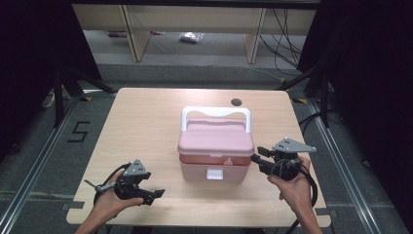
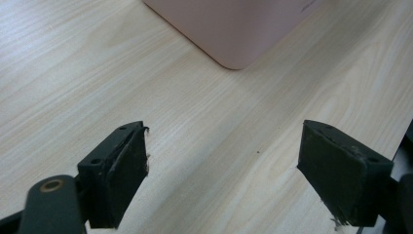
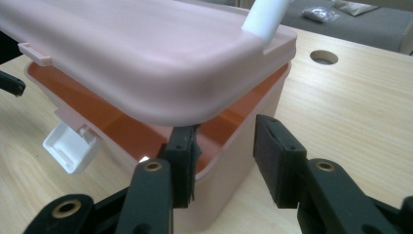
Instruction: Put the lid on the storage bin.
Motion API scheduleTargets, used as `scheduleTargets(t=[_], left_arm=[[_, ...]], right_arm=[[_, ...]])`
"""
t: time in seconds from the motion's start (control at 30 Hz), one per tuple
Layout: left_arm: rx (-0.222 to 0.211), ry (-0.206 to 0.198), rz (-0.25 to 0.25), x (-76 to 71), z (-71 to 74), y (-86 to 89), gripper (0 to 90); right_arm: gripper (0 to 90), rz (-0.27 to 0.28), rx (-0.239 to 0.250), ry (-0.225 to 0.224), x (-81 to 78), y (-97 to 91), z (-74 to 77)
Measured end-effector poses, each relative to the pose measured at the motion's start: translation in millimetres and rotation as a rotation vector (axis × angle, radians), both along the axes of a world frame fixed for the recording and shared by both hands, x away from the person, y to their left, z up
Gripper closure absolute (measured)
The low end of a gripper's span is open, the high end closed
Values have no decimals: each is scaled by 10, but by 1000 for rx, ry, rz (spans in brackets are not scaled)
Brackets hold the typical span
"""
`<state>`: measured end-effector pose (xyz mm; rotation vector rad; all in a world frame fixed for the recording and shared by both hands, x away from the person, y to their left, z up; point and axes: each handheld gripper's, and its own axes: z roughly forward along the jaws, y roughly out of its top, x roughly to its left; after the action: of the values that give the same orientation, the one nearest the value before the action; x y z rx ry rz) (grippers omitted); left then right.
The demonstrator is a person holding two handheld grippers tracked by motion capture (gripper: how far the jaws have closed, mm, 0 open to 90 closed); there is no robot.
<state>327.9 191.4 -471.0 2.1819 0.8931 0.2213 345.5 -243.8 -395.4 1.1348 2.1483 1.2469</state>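
A pink storage box (image 1: 215, 158) sat mid-tabletop (image 1: 146, 126), its lid (image 3: 146, 63) propped ajar. The right gripper (image 3: 226, 161) straddled the box's corner wall, jaws apart, one under the lid, which could drop if nudged. The left gripper (image 2: 221, 170) waited nearby, jaws spread, empty.

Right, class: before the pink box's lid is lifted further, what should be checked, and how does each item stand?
1. Latch undone: ok, it hangs open at the front.
2. Lid free of box: ok, a gap shows along the rim.
3. Right tongs placed under the lid edge: ok, one jaw in the gap, the other outside the wall.
4. Left tongs steadying the box: not ok, open and apart from it.
5. Contents safe: cannot tell, inside mostly hidden.
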Motion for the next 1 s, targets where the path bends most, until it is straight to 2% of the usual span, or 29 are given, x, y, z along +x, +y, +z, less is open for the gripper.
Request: scheduleTargets(t=[0.03,0.07,0.1,0.13,0.17,0.2,0.27,0.4,0.47,0.5,0.6,0.67,0.73,0.77,0.8,0.9,0.93,0.97,1.0], left_arm=[[1,-2,4,-3,-6,0,182],[2,-1,2,-4,-8,3,183],[-3,-1,10,-5,-15,3,183],[1,0,10,-5,-16,7,184],[12,-3,6,-1,-15,19,184],[18,-5,10,2,-18,24,184],[11,-3,8,-4,-21,25,184],[10,-7,12,-3,-31,27,185],[16,-4,20,0,-33,36,186],[22,-3,14,1,-29,44,186],[19,-3,15,-1,-32,46,186],[26,-5,20,-2,-36,48,187],[26,-2,7,-6,-35,48,187],[21,-7,13,-11,-40,40,188],[31,-9,14,-11,-39,42,189],[32,-15,13,-16,-36,45,193],[31,-16,14,-18,-36,46,193],[23,-13,21,-24,-38,43,193],[23,-11,14,-27,-35,46,192]], right_arm=[[613,-10,9,27,-17,5,-5],[613,2,3,10,-2,-9,-22],[612,6,9,21,-5,-9,-24],[613,2,5,7,-9,-12,-28],[615,-12,25,19,-27,6,-32],[615,-9,10,23,-36,2,-24],[612,-6,-17,-3,-37,-5,-22],[608,-16,-15,23,-61,-6,-31],[603,-4,-25,1,-45,-13,-51],[601,-13,-27,16,-59,-11,-44],[587,-5,-45,3,-52,-27,-59],[585,-14,-25,41,-76,-18,-63],[583,-10,-20,35,-72,-19,-86],[583,-8,-37,17,-65,-33,-92],[582,-4,-39,18,-67,-41,-95],[577,-7,-37,50,-86,-58,-114],[577,-27,-26,70,-104,-56,-126],[575,-20,-30,58,-91,-71,-152],[572,-22,-32,73,-95,-89,-163]])
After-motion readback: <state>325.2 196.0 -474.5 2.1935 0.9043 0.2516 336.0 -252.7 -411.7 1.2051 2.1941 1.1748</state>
